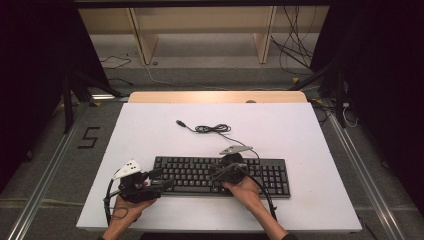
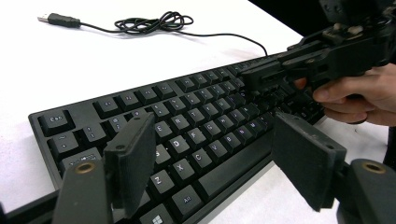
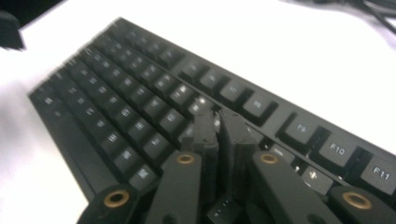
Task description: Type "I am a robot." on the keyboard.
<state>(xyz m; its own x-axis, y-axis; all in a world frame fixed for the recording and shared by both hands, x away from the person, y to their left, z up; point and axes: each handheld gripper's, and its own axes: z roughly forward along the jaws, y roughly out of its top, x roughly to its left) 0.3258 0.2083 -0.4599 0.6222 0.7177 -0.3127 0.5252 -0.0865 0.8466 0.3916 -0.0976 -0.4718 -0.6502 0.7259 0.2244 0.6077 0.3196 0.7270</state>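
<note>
Black keyboard (image 1: 220, 176) lies flat, near-centre on the white table (image 1: 300, 130), its cable (image 1: 212, 129) coiled on the far side. Right gripper (image 3: 218, 122) sits over the keyboard's middle, tips down on the upper key rows, jaws almost pressed together, nothing between them. Left gripper (image 1: 159, 179) is level at the keyboard's left end, jaws spread wide, holding nothing.

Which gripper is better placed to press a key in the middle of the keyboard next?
Probably the right gripper: its jaws are nearly together, tips down among the middle keys of the keyboard. The left gripper has wide-open jaws at the keyboard's left end.
</note>
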